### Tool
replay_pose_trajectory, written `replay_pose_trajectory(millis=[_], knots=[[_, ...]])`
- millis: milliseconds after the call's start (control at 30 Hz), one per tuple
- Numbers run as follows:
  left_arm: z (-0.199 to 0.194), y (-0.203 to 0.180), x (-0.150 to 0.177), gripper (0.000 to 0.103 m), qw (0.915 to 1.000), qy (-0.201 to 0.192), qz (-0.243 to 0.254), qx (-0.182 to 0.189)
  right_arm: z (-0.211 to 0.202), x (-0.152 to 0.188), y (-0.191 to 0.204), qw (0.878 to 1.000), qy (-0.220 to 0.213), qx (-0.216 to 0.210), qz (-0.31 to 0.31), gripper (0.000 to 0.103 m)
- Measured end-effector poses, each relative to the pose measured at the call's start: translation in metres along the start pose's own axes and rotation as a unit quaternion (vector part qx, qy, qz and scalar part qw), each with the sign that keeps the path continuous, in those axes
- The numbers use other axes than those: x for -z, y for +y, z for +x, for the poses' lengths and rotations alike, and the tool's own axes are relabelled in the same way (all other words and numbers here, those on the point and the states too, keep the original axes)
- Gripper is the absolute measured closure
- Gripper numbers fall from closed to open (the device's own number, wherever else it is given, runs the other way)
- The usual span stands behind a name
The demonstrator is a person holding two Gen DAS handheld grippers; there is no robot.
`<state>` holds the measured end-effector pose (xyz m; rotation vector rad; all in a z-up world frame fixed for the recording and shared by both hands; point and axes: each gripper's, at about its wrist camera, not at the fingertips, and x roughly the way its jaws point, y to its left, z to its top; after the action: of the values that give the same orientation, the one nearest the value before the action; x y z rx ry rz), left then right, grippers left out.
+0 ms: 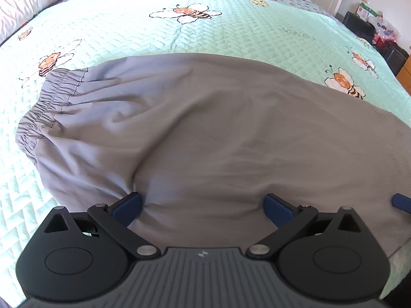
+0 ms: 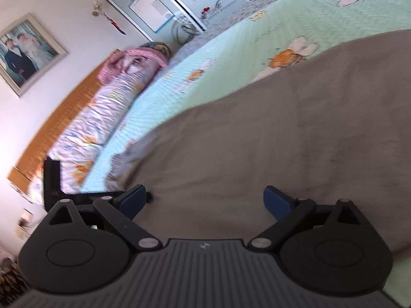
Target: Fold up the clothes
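Note:
Grey trousers (image 1: 205, 133) lie spread flat on a mint-green bee-print bedspread (image 1: 154, 30). Their gathered elastic waistband (image 1: 48, 102) points to the left. My left gripper (image 1: 203, 206) is open just above the garment's near edge, blue fingertips wide apart with cloth lying between them. In the right wrist view, which is tilted and blurred, my right gripper (image 2: 205, 200) is open as well, hovering over the same grey trousers (image 2: 295, 133). A blue fingertip (image 1: 402, 202) of the right gripper shows at the right edge of the left wrist view. Neither gripper holds anything.
A rolled floral quilt (image 2: 102, 125) lies along the wooden headboard (image 2: 46, 133). A framed photo (image 2: 24, 54) hangs on the wall. Doors and piled boxes and bags (image 1: 370, 20) stand beyond the bed's far right corner. The bedspread (image 2: 231, 59) stretches bare beyond the trousers.

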<state>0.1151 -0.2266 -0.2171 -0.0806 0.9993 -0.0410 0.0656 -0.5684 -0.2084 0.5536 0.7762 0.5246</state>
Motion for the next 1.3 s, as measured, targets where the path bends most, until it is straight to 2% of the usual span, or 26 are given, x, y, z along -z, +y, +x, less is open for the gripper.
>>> replay_pose_trajectory(millis=[133,200,233,300,367,467,567,667,833,967,1067,1200,1300], knots=[[0.001,-0.002,0.000,0.000,0.9999,0.001,0.004,-0.011,-0.004,0.009,-0.008,1.000,-0.006,-0.017,-0.018,0.005],[0.001,-0.003,-0.001,0.000,0.9999,0.003,0.004,-0.014,-0.007,0.007,-0.007,0.999,0.006,-0.038,0.001,0.005],[0.001,-0.003,-0.001,0.000,0.9999,0.004,0.004,-0.016,-0.010,0.004,-0.010,0.998,0.008,-0.065,0.022,0.005],[0.001,-0.004,-0.002,0.000,0.9998,0.006,0.003,-0.018,-0.027,0.000,-0.021,0.993,-0.032,-0.086,0.074,0.005],[0.001,-0.005,-0.003,0.000,0.9998,0.008,0.001,-0.021,-0.053,-0.002,-0.036,0.986,-0.089,-0.075,0.116,0.005],[-0.001,-0.005,-0.003,0.000,0.9997,0.007,-0.007,-0.020,-0.108,0.000,-0.071,0.963,-0.195,-0.030,0.185,0.005],[-0.006,-0.003,-0.003,0.000,0.9994,-0.002,-0.031,-0.014,-0.156,0.011,-0.101,0.935,-0.266,0.035,0.232,0.005],[-0.015,-0.010,-0.004,0.000,0.9988,-0.015,-0.044,-0.012,-0.196,0.026,-0.125,0.915,-0.311,0.079,0.246,0.005],[-0.025,-0.057,-0.009,0.000,0.9997,-0.017,0.016,0.003,-0.213,0.036,-0.169,0.887,-0.332,0.074,0.313,0.005],[-0.030,-0.093,-0.013,0.000,0.9977,-0.017,0.064,0.013,-0.206,0.031,-0.184,0.878,-0.343,0.081,0.325,0.005],[-0.023,-0.114,-0.011,0.000,0.9956,-0.006,0.092,0.011,-0.199,0.023,-0.190,0.883,-0.326,0.100,0.323,0.005],[-0.006,-0.129,-0.005,0.000,0.9942,0.019,0.106,-0.003,-0.188,0.012,-0.190,0.898,-0.300,0.121,0.299,0.000],[0.004,-0.135,-0.002,0.000,0.9929,0.027,0.115,-0.012,-0.181,0.000,-0.191,0.905,-0.284,0.134,0.285,0.000]])
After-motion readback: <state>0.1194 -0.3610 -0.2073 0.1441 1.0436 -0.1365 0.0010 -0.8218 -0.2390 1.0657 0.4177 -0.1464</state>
